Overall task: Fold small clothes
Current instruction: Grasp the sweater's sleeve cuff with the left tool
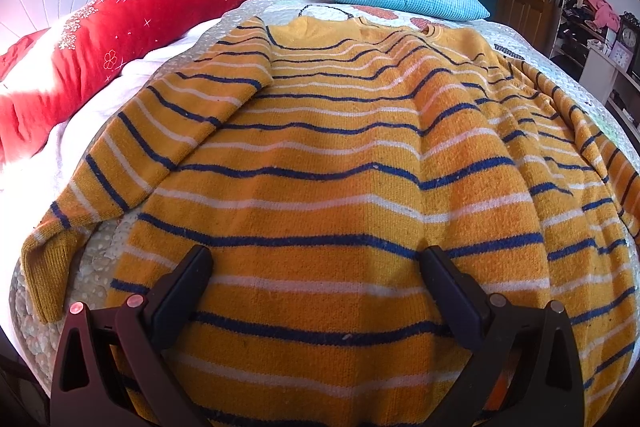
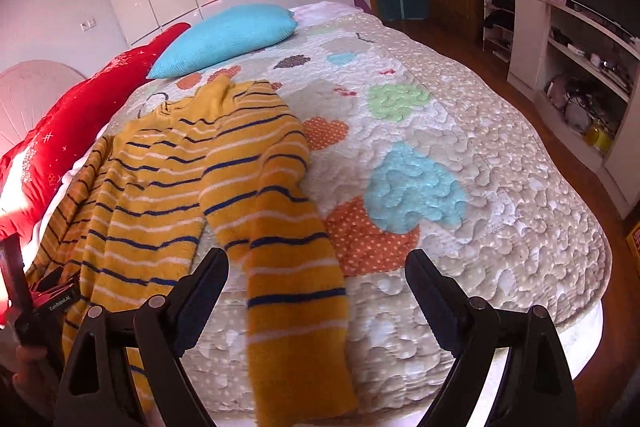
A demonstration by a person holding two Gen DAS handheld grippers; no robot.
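I am working over the bed, whose quilted heart-patterned cover is filling most of the right wrist view. On it the striped yellow sweater is lying spread out, collar toward the top of the frame and hem at the bottom, taking up nearly all of the left wrist view. Nothing looks folded yet, so I judge I am just starting: the step in hand is bringing a sleeve in over the body.

The right sleeve is running down the middle-left of the right wrist view and hanging off the bed's near edge at the bottom. The left sleeve is slanting toward the lower left of the left wrist view, its cuff resting on the cover.

My left tool is hovering released above the hem, fingers wide apart and gripping nothing. My right tool is likewise spread wide, with the dangling sleeve lying between its fingers but not pinched.

Next I would need to close on that sleeve near its cuff and carry it across the chest without dragging the body askew.

No containers are showing on the bed; the shelf unit at the upper right is holding small clutter I cannot make out.
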